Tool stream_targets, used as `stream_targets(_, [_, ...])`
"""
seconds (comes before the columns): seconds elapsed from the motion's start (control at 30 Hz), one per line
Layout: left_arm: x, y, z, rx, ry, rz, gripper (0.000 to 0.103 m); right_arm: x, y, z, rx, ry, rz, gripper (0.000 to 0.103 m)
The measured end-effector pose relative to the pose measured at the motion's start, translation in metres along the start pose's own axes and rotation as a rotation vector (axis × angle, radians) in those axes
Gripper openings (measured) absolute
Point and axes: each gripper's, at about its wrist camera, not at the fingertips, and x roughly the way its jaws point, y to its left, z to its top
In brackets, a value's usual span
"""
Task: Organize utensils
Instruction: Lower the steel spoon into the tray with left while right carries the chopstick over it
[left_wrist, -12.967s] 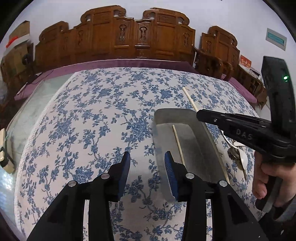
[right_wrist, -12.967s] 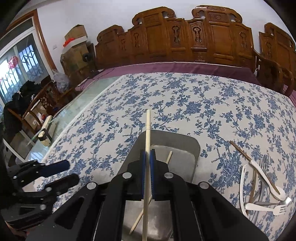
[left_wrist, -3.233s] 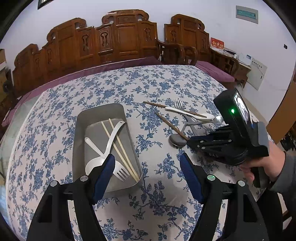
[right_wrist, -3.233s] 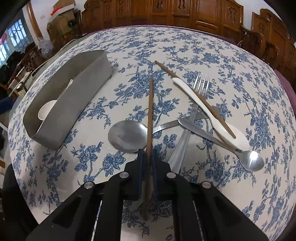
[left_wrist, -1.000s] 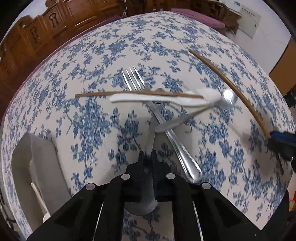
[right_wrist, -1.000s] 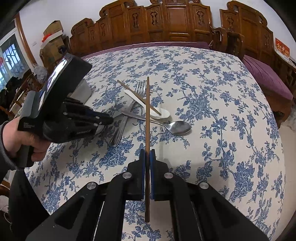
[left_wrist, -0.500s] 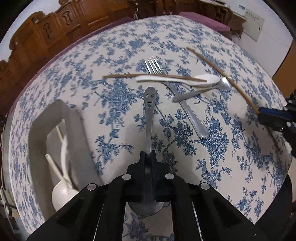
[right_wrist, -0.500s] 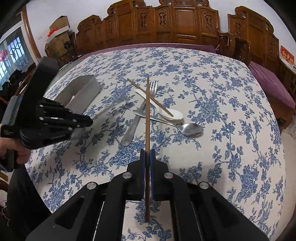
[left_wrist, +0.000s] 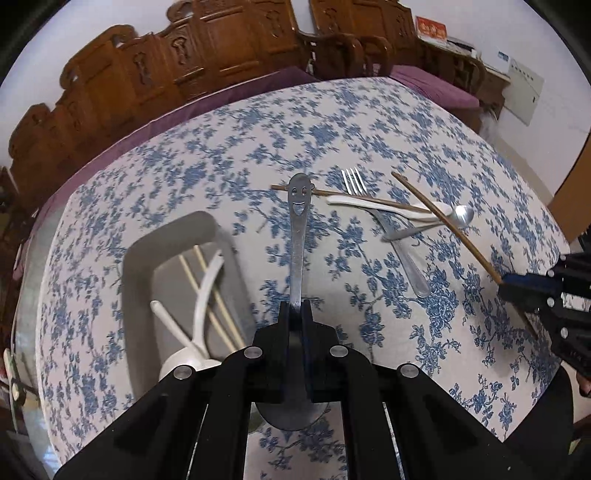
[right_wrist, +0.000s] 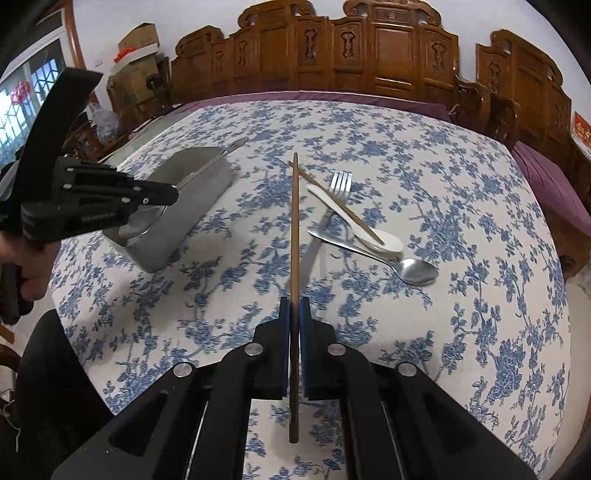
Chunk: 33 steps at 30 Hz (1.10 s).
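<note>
Pinching spoon (left_wrist: 297, 236) and chopstick (right_wrist: 294, 236) between jaws

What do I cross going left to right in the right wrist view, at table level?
Left gripper holding the smiley-handled spoon → metal tray → dark chopstick clamped in the right gripper → white plastic spoon → metal spoon.
</note>
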Motion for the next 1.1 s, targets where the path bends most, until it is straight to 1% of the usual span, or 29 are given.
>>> stream_targets(0.27, [-0.014, 0.027, -0.009, -0.048, -0.021, 0.020, 0.005, -0.008, 0.023, 0.005, -0.029, -0.017, 0.027, 0.006])
stream_targets(0.47, [-0.011, 0.056, -0.016, -0.119, -0.022, 0.026, 0.005, -0.012, 0.035, 0.012, -0.032, -0.036, 0.046, 0.006])
stream_targets(0.67, [-0.001, 0.079, -0.017, -0.186, -0.018, 0.012, 0.005, -0.004, 0.047, 0.023, -0.026, -0.035, 0.053, 0.006])
stream_targets(0.77, [0.010, 0.089, -0.018, -0.223, 0.003, -0.002, 0.005, 0.001, 0.052, 0.028, -0.026, -0.030, 0.050, 0.006])
stream_targets(1.1, [0.027, 0.105, -0.031, -0.254, 0.035, -0.009, 0.005, 0.012, 0.068, 0.043, -0.022, -0.024, 0.053, 0.006])
